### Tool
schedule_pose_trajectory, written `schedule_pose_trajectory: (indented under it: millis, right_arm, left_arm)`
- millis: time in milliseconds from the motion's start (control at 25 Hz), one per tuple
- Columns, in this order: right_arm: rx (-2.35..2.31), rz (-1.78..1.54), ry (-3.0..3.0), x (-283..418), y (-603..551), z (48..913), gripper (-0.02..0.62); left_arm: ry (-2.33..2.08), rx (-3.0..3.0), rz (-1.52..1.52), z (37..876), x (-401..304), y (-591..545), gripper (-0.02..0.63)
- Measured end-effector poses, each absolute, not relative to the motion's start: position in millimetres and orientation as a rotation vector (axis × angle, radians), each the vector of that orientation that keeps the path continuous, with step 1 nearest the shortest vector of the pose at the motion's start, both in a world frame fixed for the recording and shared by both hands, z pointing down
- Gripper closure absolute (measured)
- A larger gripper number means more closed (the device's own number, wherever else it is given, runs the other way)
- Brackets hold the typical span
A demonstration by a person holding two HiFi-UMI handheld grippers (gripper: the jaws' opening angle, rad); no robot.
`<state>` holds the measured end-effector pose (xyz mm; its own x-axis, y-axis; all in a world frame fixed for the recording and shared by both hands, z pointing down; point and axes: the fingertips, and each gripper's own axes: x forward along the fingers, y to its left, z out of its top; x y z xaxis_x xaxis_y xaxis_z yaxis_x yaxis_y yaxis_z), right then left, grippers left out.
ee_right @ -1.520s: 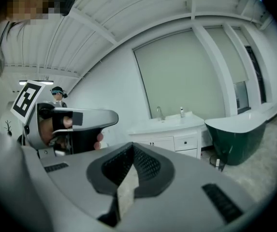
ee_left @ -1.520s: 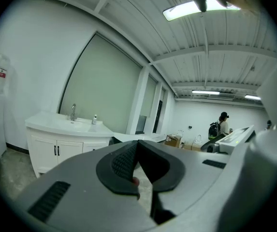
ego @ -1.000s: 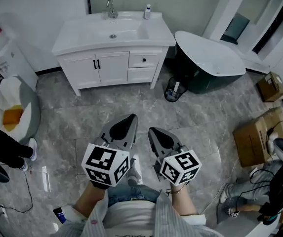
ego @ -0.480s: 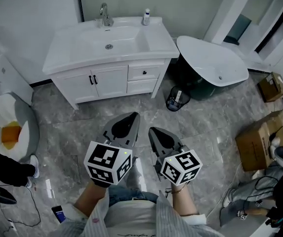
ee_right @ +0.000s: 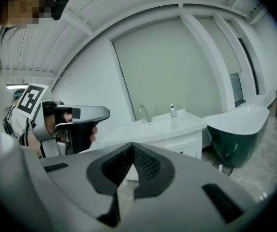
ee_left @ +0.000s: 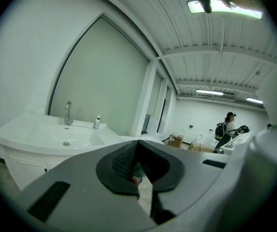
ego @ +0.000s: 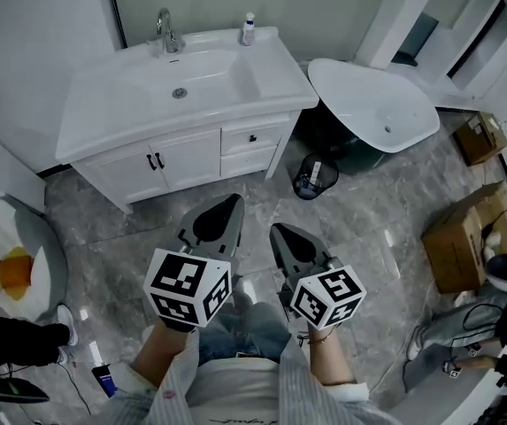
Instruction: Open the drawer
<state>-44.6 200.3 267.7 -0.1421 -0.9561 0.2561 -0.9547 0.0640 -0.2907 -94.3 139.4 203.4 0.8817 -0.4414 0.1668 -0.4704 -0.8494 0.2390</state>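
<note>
A white vanity [ego: 138,104] with a sink stands against the far wall. Its two drawers sit at the right of the front, the upper drawer [ego: 253,138] with a small black knob, both closed. My left gripper [ego: 234,201] and right gripper [ego: 274,230] are held side by side over the grey floor, pointing at the vanity and well short of it. Both are shut with nothing between the jaws, which meet at the tips in the left gripper view [ee_left: 137,142] and in the right gripper view [ee_right: 132,144]. The drawer [ee_right: 182,152] shows small ahead of the right jaws.
A dark green bathtub [ego: 377,104] stands right of the vanity, with a small black bin [ego: 313,177] between them. Cardboard boxes [ego: 457,237] and cables lie at the right. A white seat with a yellow cushion [ego: 12,268] is at the left. A faucet [ego: 166,32] and bottle [ego: 248,28] stand on the vanity.
The vanity has grown larger and shifted down and left in the head view as I walked toward it. Both grippers came along, still side by side and shut.
</note>
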Motion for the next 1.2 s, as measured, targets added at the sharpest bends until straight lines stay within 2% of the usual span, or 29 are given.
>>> schedule_pose_trajectory:
  millis: [560, 1200]
  right_arm:
    - [-2.064, -0.709, 2.253, 1.2, 121.8, 290.9, 0.586]
    - [-1.909, -0.726, 2.472, 115.1, -46.7, 278.7, 0.586]
  left_arm:
    - [-0.693, 2.744, 0.208, 227.5, -62.4, 59.4, 0.589]
    - [-0.893, 2.657, 0.168, 218.9, 50.7, -95.2, 0.589]
